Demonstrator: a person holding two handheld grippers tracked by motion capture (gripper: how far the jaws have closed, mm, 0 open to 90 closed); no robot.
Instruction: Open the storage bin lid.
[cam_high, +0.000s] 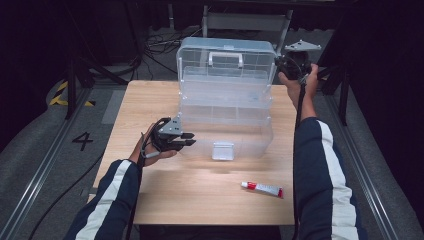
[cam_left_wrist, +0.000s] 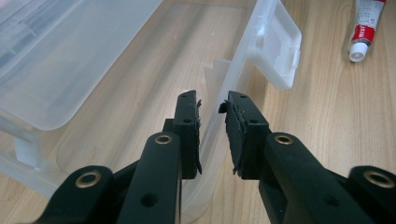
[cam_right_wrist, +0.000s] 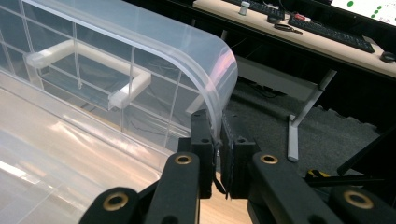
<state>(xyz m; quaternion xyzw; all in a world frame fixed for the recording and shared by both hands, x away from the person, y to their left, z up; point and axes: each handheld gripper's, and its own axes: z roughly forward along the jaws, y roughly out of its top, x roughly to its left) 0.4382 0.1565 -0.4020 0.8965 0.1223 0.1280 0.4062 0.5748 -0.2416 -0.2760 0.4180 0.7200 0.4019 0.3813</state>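
A clear plastic toolbox (cam_high: 225, 107) stands open on the wooden table (cam_high: 190, 200), its tiered trays stepped up toward the raised lid (cam_high: 227, 50) with a white handle (cam_high: 225, 56). My left gripper (cam_high: 191, 139) is at the box's front left corner; in the left gripper view its jaws (cam_left_wrist: 212, 105) are shut on the base's thin front wall (cam_left_wrist: 210, 154). My right gripper (cam_high: 278, 61) is at the lid's far right corner, shut on the lid's curved edge (cam_right_wrist: 219, 84). The front latch (cam_high: 223, 150) hangs open. A red and white tube (cam_high: 262, 188) lies on the table near the front right.
Beyond the table are a grey floor with rails, a painted 4 (cam_high: 82, 140), cables and black stand legs (cam_high: 72, 85). A desk with keyboards (cam_right_wrist: 327, 28) stands behind the box in the right gripper view. Bare wood lies in front of the box.
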